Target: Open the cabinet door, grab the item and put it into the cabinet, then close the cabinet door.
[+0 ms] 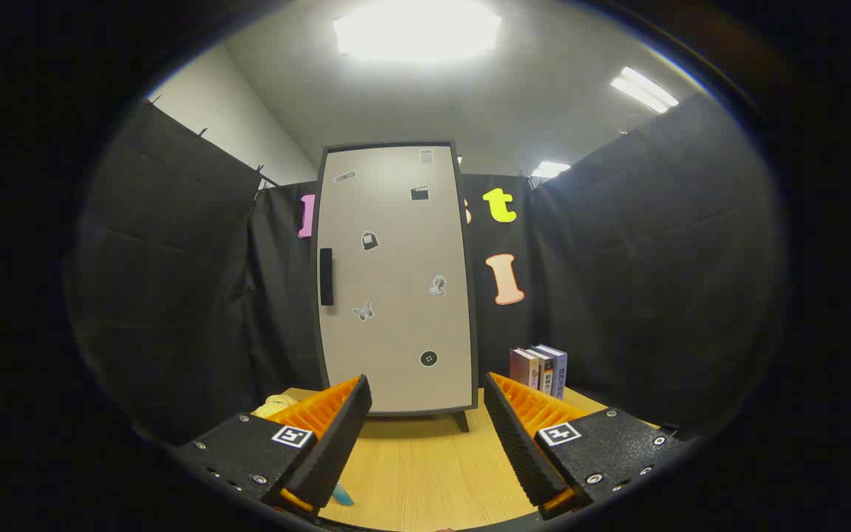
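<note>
Item: cabinet (396, 281), centre of the frame, upright on the wooden worktop (425, 473), beyond the fingers. Door shut; pale face carrying several small stickers. Dark vertical handle (326, 276) on the door's left edge, about mid-height.

Item: gripper (425, 410), lower centre. Jaws stand wide apart and hold nothing; bare worktop lies between them. Fingers (337, 436) point toward the cabinet's foot, well short of the door.

Item: yellowish object (278, 405), lower left, lying on the worktop just behind the left finger; mostly hidden, kind not tellable. Possibly the thing to be stowed. A small blue-green bit (342, 495) shows at the base of the same finger, also unidentifiable.

Item: row of books (540, 371), lower right, standing beside the cabinet's right side.

Step in hand, by judgement: the first one, opening the door, not yet begun.

Next move calls for: raising the jaws up and leftward to the handle, setting one finger either side of it, closing, then drawing the door outward in an arc, hinges apparently on the right.
</note>
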Available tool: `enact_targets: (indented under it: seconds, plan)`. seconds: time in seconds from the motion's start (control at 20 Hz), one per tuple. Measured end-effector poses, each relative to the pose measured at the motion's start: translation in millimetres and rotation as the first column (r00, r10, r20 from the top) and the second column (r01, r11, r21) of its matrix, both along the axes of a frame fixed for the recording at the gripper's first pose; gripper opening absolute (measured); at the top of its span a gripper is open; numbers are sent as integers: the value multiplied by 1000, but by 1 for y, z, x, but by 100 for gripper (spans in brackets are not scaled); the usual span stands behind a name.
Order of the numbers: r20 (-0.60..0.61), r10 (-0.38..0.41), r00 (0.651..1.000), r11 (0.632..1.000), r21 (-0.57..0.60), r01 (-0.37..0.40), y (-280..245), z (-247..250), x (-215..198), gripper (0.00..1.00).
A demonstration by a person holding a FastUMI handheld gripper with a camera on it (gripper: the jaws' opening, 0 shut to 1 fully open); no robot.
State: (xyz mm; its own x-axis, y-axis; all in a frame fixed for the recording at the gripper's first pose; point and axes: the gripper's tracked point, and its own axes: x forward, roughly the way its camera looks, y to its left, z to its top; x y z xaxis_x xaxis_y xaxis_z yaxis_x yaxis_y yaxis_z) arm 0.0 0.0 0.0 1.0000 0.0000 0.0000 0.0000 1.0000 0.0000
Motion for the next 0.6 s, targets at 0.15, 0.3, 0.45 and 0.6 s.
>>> enact_targets:
  seconds: [0.15,0.3,0.45,0.6]
  plan:
    - [-3,-14,1000,1000,23,14,-3,3,-3,95]
    - [24,-29,999,999,29,29,-4,16,-7,95]
    - [41,-32,999,999,4,32,-6,23,-7,95]
    - [45,-27,999,1000,-8,27,-3,23,2,95]
